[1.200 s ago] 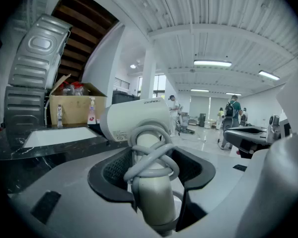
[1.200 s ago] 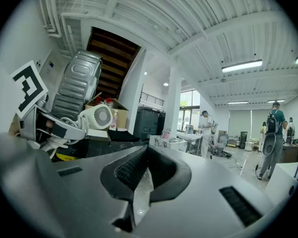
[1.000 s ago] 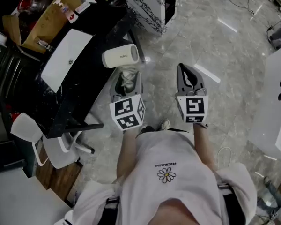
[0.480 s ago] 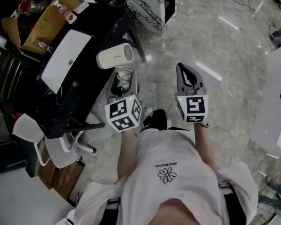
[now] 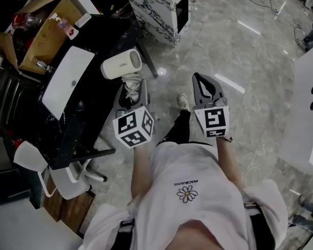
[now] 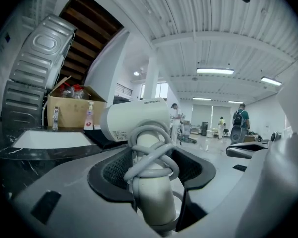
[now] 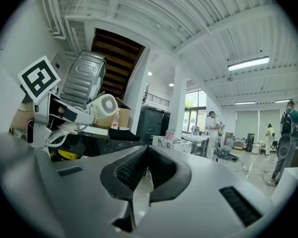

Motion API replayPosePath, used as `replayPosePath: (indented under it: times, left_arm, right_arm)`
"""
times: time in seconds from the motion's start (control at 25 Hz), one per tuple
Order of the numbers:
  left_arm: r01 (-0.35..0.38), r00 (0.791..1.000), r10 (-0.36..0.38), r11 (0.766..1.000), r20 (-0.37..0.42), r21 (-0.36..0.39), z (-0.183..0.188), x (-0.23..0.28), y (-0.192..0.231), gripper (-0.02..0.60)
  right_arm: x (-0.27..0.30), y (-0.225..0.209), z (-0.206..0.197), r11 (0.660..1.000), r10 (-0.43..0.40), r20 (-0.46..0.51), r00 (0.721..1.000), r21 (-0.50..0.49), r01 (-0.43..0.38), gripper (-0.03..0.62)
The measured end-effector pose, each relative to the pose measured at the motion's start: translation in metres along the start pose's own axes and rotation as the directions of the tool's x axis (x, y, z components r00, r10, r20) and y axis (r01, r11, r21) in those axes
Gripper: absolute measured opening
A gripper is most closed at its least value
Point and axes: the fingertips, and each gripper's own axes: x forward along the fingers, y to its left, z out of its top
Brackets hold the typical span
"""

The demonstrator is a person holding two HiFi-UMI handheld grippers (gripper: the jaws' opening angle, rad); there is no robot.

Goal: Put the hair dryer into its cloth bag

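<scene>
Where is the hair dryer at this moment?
The hair dryer is left of centre in the head view, its cord-wrapped handle gripped by the left claw, barrel at the edge of the black table.

The left gripper (image 5: 131, 86) hides the lower handle of the hair dryer (image 5: 121, 65). Items in the cardboard box (image 5: 49, 30) are too small to identify. The right edge crops the white cabinet (image 5: 309, 113).

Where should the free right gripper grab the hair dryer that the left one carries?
Probably the barrel of the hair dryer, from the right: it lies level and bare above the left gripper, whose jaws clamp the cord-wrapped handle. The right gripper's jaws are shut, so open them first.
</scene>
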Motion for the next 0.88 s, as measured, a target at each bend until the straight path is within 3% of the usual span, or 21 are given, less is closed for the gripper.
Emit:
replayPosePath:
  times: [0.28,0.52,0.88]
  left_arm:
    - [-0.007,0.999,0.006,1.0,0.05,0.009,0.014,0.065,-0.003,0.261]
    - [-0.032,0.999,0.033,0.999,0.038,-0.007,0.026,0.138,0.009,0.261]
    - [-0.126,0.988,0.127,0.992,0.086,-0.024,0.098,0.265,0.052,0.261]
  right_arm:
    - [0.059,-0.025,-0.006,0.999,0.041,0.022,0.999,0.002,-0.041,0.011]
    - [0.137,-0.036,0.0,0.989,0.122,0.015,0.992,-0.086,-0.121,0.011]
    - [0.306,-0.07,0.043,0.946,0.279,0.03,0.96,-0.18,-0.269,0.011]
